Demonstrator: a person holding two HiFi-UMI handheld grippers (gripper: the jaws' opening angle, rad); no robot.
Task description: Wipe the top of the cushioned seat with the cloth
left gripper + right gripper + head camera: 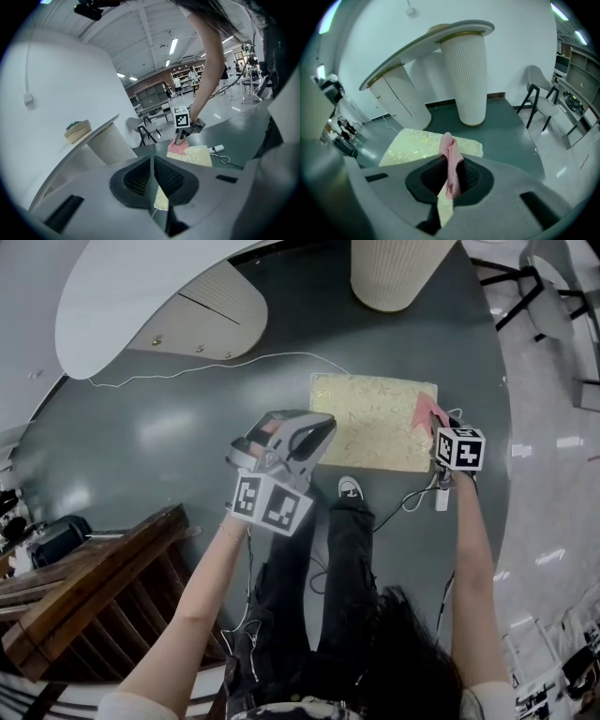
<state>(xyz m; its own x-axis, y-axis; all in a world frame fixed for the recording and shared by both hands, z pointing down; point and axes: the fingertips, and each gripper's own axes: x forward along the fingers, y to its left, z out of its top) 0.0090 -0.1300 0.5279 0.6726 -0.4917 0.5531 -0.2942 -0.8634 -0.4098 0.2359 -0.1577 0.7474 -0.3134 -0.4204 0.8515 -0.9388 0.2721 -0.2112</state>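
Note:
The cushioned seat (373,423) is a flat pale-yellow pad lying on the dark green floor. At its right edge my right gripper (434,430) is shut on a pink cloth (428,412). In the right gripper view the cloth (450,161) stands up between the jaws, with the seat (417,146) just beyond. My left gripper (322,427) hovers raised at the seat's left edge. Its jaws meet with nothing between them (153,174). The left gripper view shows the seat (198,155), the cloth (177,146) and the right gripper (182,137) further off.
A white ribbed pedestal (401,273) stands behind the seat, and a curved white counter (141,296) is at the far left. A cable (234,362) runs on the floor. A power strip (442,495) lies by my right arm, a wooden rack (84,596) at near left, chairs (548,296) at far right.

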